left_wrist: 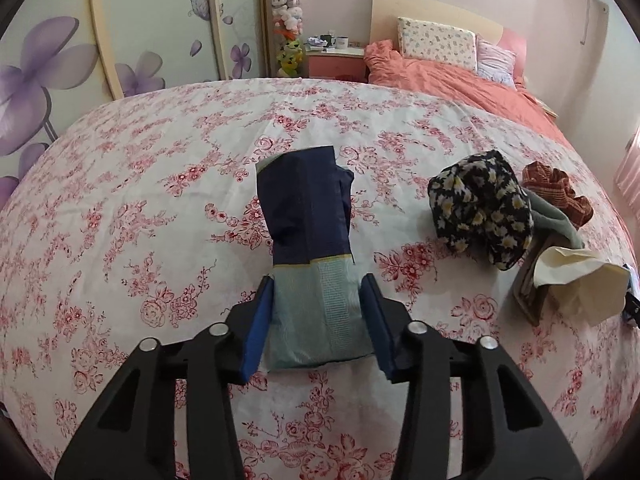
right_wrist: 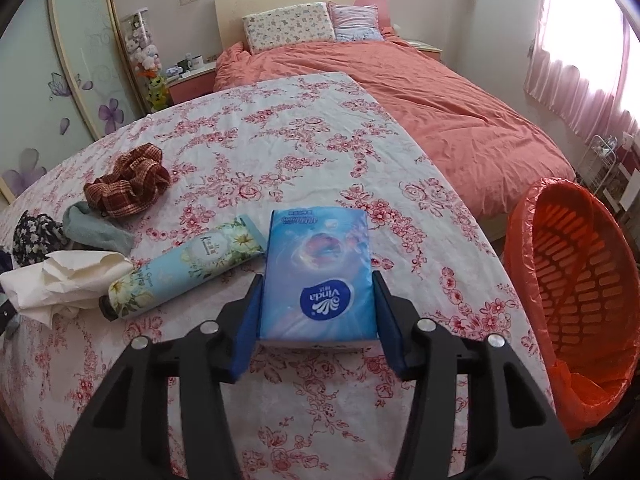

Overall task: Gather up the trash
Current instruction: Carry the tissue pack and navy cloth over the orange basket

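Observation:
In the left wrist view my left gripper [left_wrist: 318, 300] is shut on a dark blue and pale green wrapper packet [left_wrist: 308, 232], its pads pressing the green end, just above the flowered cloth. In the right wrist view my right gripper [right_wrist: 316, 300] is shut on a blue Vinda tissue pack [right_wrist: 320, 268] over the same cloth. A crumpled white tissue [right_wrist: 60, 280] lies at the left, touching a floral hand-cream tube [right_wrist: 188, 264]; the tissue also shows in the left wrist view [left_wrist: 580, 284]. An orange-lined bin [right_wrist: 576, 280] stands at the right, beside the table.
A plaid scrunchie [right_wrist: 128, 180], a grey-green cloth [right_wrist: 96, 228] and a black daisy-print fabric piece [left_wrist: 484, 208] lie on the flowered tablecloth [left_wrist: 140, 200]. A bed with a coral quilt [right_wrist: 440, 120] lies behind. A wardrobe [left_wrist: 120, 40] with purple flowers stands at the left.

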### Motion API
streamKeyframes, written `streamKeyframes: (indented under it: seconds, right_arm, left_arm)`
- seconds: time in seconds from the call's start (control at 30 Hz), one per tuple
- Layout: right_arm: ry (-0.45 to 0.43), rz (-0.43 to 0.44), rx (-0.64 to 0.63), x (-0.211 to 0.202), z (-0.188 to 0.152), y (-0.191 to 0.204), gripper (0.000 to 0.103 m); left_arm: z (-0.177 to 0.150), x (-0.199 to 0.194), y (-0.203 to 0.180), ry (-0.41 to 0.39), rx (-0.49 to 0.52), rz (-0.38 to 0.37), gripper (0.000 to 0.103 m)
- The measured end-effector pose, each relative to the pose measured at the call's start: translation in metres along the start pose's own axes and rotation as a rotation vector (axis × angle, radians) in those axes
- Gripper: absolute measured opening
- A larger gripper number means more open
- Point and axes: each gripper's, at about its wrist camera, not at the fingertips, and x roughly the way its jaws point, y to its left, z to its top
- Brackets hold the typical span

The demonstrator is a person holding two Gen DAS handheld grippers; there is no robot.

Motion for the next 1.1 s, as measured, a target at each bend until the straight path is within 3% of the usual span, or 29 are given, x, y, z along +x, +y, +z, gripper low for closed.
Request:
streamKeyframes:
  seconds: [0.33, 0.53, 0.77, 1.1]
  right_arm:
    - [-0.072, 0.045, 0.012, -0.034, -0.003, -0.007, 0.05]
    - [-0.155, 0.087, 0.008, -0.075, 0.002, -0.011, 0.05]
    - [-0.263, 0.126, 0.006, -0.127, 0.006, -0.022, 0.05]
    - [-0.36, 0.108, 0.014, -0.177, 0.001, -0.052, 0.05]
  left_arm:
    - [0.0, -0.022, -0.005, -0.036, 0.003, -0.018, 0.039]
    - [0.01, -0.056, -0.019, -0.1, 0.015, -0.045, 0.039]
    - [0.016, -0.105, -0.06, -0.19, 0.086, -0.108, 0.039]
    - [0.013, -0.144, -0.125, -0.249, 0.179, -0.231, 0.039]
